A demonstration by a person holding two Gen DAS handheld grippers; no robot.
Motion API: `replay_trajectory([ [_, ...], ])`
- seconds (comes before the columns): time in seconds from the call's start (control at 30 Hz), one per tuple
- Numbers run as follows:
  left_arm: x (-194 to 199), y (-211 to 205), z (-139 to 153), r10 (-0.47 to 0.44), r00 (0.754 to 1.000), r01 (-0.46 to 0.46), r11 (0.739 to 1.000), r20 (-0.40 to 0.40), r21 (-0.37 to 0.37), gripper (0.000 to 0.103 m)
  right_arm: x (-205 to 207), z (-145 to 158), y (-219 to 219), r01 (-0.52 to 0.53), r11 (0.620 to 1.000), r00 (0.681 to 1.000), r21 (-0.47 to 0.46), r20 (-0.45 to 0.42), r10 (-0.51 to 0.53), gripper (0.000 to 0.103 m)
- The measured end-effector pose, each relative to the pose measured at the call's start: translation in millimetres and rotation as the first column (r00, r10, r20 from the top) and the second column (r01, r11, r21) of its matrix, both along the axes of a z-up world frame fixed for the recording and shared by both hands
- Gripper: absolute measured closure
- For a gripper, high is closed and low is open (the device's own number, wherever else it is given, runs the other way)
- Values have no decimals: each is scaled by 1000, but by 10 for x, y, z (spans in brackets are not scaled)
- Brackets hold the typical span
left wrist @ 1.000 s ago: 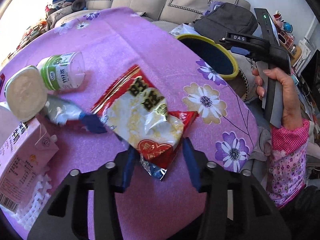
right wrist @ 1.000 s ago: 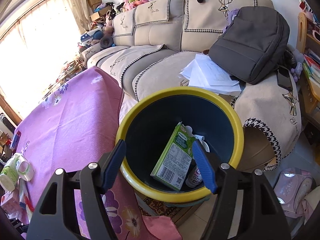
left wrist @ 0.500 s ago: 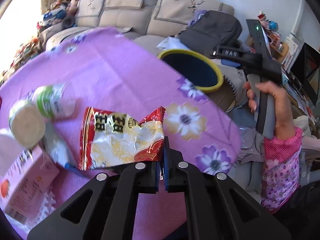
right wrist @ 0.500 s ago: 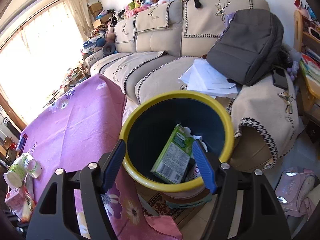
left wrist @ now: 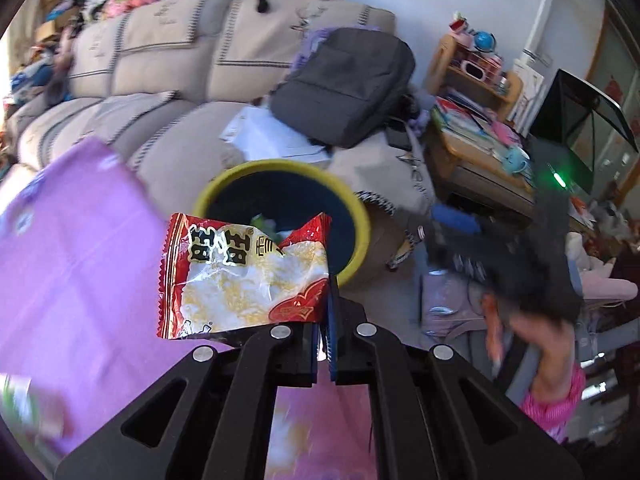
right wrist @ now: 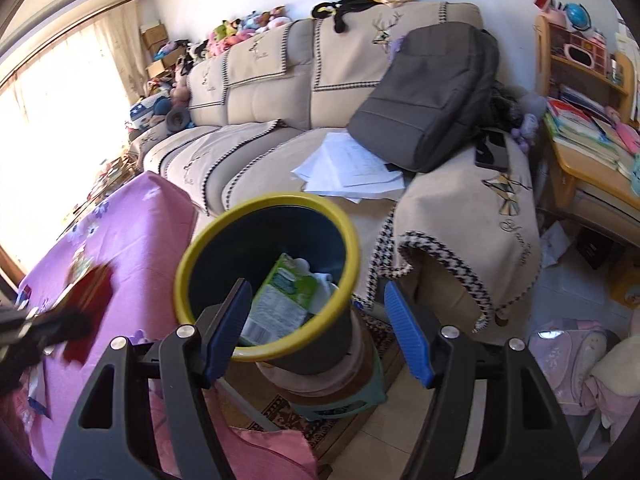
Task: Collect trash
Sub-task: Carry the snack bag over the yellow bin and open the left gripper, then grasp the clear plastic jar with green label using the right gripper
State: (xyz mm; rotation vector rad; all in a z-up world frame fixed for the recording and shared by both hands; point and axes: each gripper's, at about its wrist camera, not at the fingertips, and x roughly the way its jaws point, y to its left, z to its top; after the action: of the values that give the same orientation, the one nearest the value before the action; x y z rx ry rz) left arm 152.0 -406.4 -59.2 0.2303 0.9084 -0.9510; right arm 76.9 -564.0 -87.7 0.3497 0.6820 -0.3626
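Note:
My left gripper is shut on the corner of a red and white snack bag, which hangs lifted off the purple tablecloth, in front of the yellow-rimmed dark bin. In the right wrist view my right gripper stands open and empty just in front of the bin, where a green carton lies inside. The left gripper with the red bag shows blurred at the left over the table.
The bin sits on a stool between the table and a beige sofa. A grey backpack and papers lie on the sofa. A cluttered wooden shelf stands right. A pink bag lies on the floor.
My left gripper closed on the snack bag, lifted it off the table and swung it toward the bin. The right gripper drew back from the bin, still open.

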Motion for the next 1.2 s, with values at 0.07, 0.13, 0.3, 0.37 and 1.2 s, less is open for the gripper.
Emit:
replay_trajectory([
  [0.07, 150, -267, -40, -20, 1000, 20, 1000, -3, 14, 99, -46, -28, -73, 15, 1000, 1000, 2, -6, -15, 38],
  [0.13, 276, -492, -93, -36, 999, 36, 999, -9, 26, 99, -78, -64, -142, 29, 1000, 1000, 10, -11, -29, 38],
  [0.3, 550, -977, -289, -37, 999, 38, 997, -13, 68, 98, -112, -158, -251, 49, 999, 998, 19, -36, -49, 37],
  [0.37, 652, -1111, -374, -42, 999, 44, 997, -30, 70, 95, -112, -191, -271, 53, 998, 998, 19, -45, -52, 37],
  [1.2, 150, 363, 321, 208, 978, -207, 977, 12, -46, 21, 101, -172, 259, -88, 996, 994, 28, -54, 90, 37],
])
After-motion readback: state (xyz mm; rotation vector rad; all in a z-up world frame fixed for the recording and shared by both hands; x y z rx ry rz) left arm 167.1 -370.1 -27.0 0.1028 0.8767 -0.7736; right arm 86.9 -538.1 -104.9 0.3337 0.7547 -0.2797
